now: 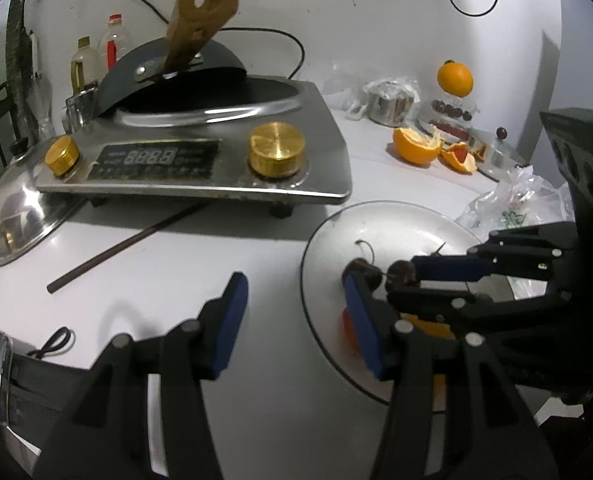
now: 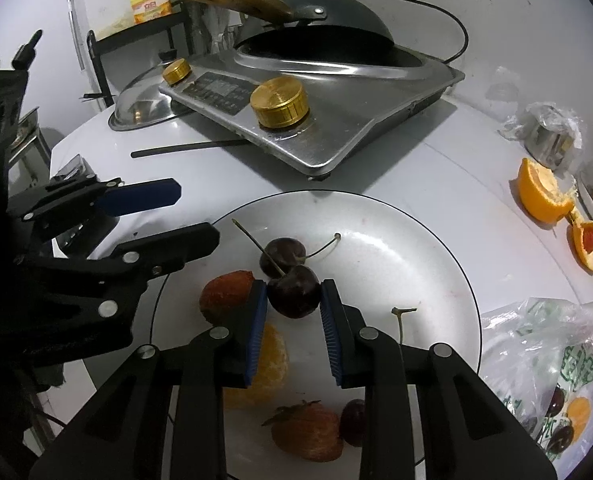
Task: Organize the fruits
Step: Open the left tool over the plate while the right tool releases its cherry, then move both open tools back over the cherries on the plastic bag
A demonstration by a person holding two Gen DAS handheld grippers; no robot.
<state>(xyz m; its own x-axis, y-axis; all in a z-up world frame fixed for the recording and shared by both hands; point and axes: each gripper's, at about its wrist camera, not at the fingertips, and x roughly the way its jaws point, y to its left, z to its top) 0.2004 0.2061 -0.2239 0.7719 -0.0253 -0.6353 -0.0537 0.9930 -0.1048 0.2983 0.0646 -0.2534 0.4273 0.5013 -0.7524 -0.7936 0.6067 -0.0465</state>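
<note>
- The right gripper (image 2: 293, 295) pinches a dark cherry (image 2: 294, 295) between its blue pads (image 2: 256, 332), just over the white plate (image 2: 416, 248).
- The cherry's stem (image 2: 258, 246) runs long and straight from the fruit toward 10 o'clock in the right wrist view, ending near the plate's far-left rim.
- A second cherry (image 2: 282, 252) touches the held one at its 11 o'clock side; its thin curved stem points toward 2 o'clock.
- An orange segment (image 2: 270, 364) lies under the left pad, long axis running roughly 12 to 6. A reddish fruit piece (image 2: 226, 294) sits at 9 o'clock from the held cherry.
- A strawberry (image 2: 308, 434) lies at the plate's 6 o'clock, leaves toward 10 o'clock, with a third cherry (image 2: 354, 422) touching its right side.
- A loose stem (image 2: 401, 320) lies at 3 o'clock from the held cherry.
- The left gripper (image 1: 296, 320) has its fingers spread with nothing between them, at the plate's left rim; one finger is over the table (image 1: 256, 420), the other over the plate.
- Orange peel (image 2: 544, 194) lies on the table well off the plate at 3 o'clock.
- A stove (image 2: 336, 120) with a wok (image 2: 336, 28) stands beyond the plate at 12 o'clock; a chopstick (image 2: 188, 148) lies beside it.
</note>
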